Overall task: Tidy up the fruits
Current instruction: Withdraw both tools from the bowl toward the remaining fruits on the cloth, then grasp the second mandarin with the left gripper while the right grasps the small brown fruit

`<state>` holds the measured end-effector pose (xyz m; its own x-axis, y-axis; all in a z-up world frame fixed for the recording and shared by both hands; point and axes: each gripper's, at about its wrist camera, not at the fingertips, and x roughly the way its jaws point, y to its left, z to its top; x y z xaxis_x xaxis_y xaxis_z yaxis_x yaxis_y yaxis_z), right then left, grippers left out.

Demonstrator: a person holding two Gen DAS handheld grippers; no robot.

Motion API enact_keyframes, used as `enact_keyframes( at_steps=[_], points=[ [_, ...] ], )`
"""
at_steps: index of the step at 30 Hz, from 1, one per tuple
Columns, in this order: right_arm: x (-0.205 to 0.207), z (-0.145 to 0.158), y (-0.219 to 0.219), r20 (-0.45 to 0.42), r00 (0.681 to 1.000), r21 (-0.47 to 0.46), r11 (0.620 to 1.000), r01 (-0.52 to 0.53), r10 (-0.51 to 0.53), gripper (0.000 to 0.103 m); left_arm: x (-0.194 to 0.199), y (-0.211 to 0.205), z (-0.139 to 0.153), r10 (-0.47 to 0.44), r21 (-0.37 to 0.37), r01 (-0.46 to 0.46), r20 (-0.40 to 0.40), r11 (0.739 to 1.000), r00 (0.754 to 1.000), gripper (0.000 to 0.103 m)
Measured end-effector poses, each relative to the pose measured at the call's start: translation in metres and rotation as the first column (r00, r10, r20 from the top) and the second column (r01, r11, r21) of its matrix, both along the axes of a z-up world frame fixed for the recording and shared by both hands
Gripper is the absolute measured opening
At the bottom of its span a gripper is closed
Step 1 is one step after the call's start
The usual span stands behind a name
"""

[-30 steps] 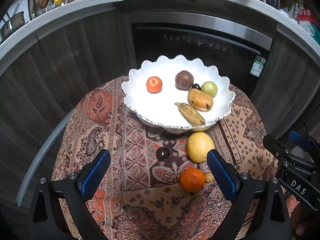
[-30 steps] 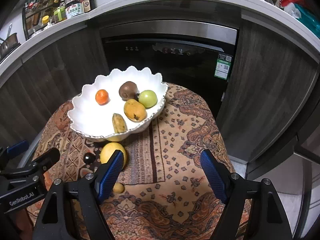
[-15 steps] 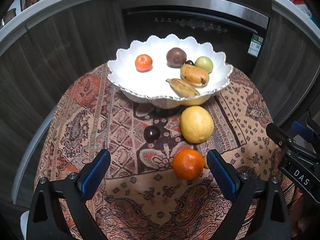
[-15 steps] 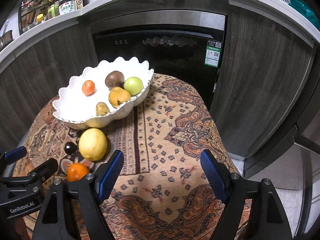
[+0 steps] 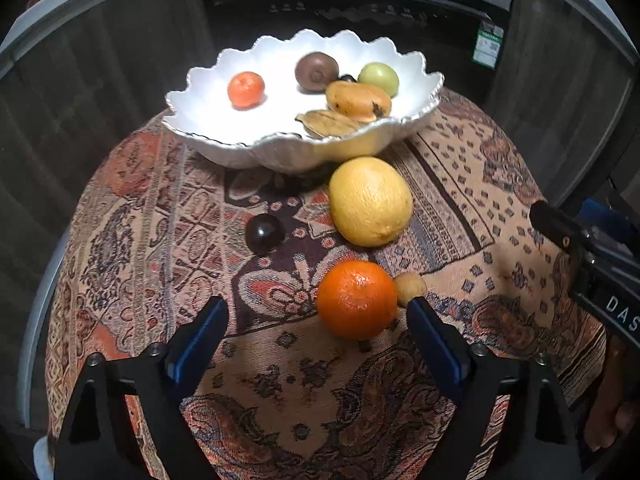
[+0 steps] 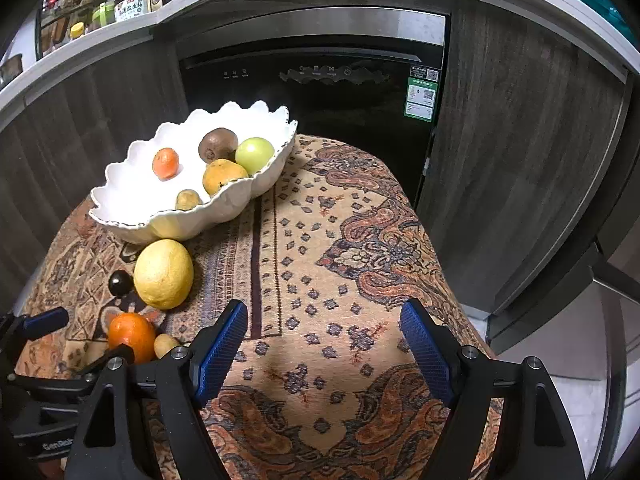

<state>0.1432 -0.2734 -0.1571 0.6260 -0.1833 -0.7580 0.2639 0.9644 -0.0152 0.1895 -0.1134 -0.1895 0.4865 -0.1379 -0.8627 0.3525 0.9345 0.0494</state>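
Change, left view: against the view a second ago the fruit looms larger and lower in frame; the orange now sits just ahead of the fingertips, where before it lay farther out.
Change, right view: bowl and loose fruit have slid up and left in frame; cloth under the claw much the same.
Bowl: white, scalloped rim, at the far side of the patterned cloth.
Bowl contents: small tangerine alone on the left; kiwi, green fruit, mango and a browned banana grouped on the right; a dark berry peeks between kiwi and green fruit.
Loose on cloth: large lemon just in front of the bowl; dark plum to its left; orange nearer; a small tan fruit touching the orange's right side.
Left gripper: jaws wide but closing; orange lies partly between the tips, pads not on it.
Right gripper: jaws wide, steady, nothing between them, only bare cloth beneath.
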Motion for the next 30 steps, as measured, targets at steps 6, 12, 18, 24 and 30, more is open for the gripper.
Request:
enact_keyframes(
  at_steps=[6, 12, 18, 24, 30],
  points=[
    [0.001, -0.005, 0.003, -0.011, 0.999, 0.016, 0.999, 0.031, -0.031, 0.080, 0.006, -0.003, -0.007, -0.073, 0.009, 0.073, -0.030, 0.997, 0.997, 0.086],
    [0.005, -0.015, 0.005, -0.050, 0.998, 0.041, 0.998, 0.046, -0.044, 0.080, 0.016, -0.005, -0.015, -0.104, -0.001, 0.104, -0.069, 0.995, 0.992, 0.080],
    [0.005, -0.017, 0.004, -0.058, 0.997, 0.052, 0.997, 0.058, -0.055, 0.080, 0.022, -0.012, -0.020, -0.133, -0.039, 0.129, -0.108, 0.991, 0.985, 0.057],
    [0.002, -0.016, -0.001, -0.053, 0.996, 0.071, 0.995, 0.074, -0.070, 0.080, 0.021, -0.018, -0.018, -0.140, -0.057, 0.134, -0.106, 0.989, 0.984, 0.044],
    [0.000, -0.013, 0.004, -0.046, 0.997, 0.058, 0.997, 0.057, -0.054, 0.080, 0.014, -0.004, -0.009, -0.096, -0.061, 0.091, -0.088, 0.994, 0.991, 0.044]
  ],
)
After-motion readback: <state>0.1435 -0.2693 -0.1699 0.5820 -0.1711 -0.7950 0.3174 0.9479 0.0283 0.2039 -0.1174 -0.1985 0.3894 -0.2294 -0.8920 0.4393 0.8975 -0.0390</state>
